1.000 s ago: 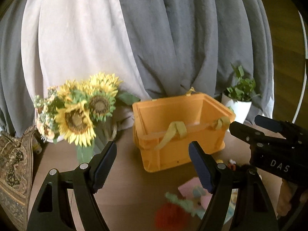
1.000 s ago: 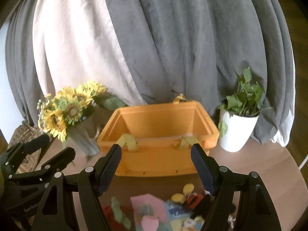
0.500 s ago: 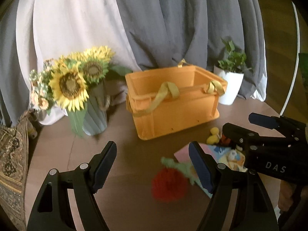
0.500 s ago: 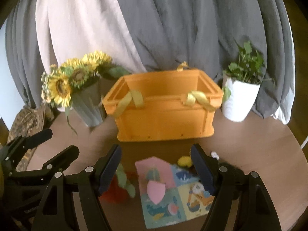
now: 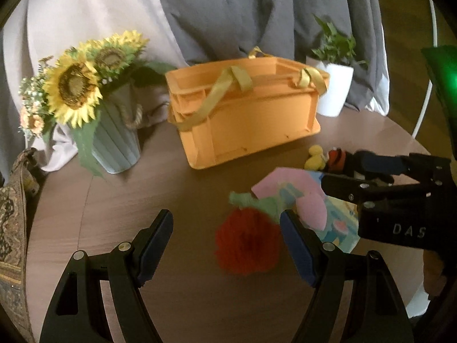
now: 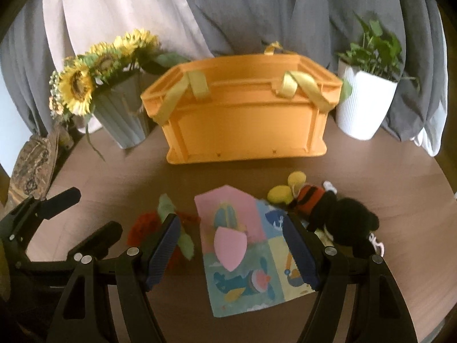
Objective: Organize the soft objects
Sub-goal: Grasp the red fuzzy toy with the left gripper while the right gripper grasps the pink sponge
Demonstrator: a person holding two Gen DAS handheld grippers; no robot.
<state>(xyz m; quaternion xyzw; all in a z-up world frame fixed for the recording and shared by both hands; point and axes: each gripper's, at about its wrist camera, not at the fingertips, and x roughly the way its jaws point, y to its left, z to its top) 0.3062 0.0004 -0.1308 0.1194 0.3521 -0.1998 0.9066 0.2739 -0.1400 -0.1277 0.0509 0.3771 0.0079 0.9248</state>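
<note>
Soft toys on brown tabletop (image 6: 385, 177) — red knitted flower (image 5: 247, 244), pastel cloth book (image 6: 245, 245), bee plush (image 6: 328, 208) — lying near front of orange crate (image 6: 242, 114). Left hand-held gripper (image 5: 227, 245) spread wide, flower between its fingers, untouched. Right hand-held gripper (image 6: 232, 250) likewise released, straddling cloth book. Behind: sunflower vase (image 6: 120, 114), white potted plant (image 6: 364, 108).

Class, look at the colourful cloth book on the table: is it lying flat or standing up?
Flat. The cloth book lies face-up on the table, its picture panels all showing.
</note>
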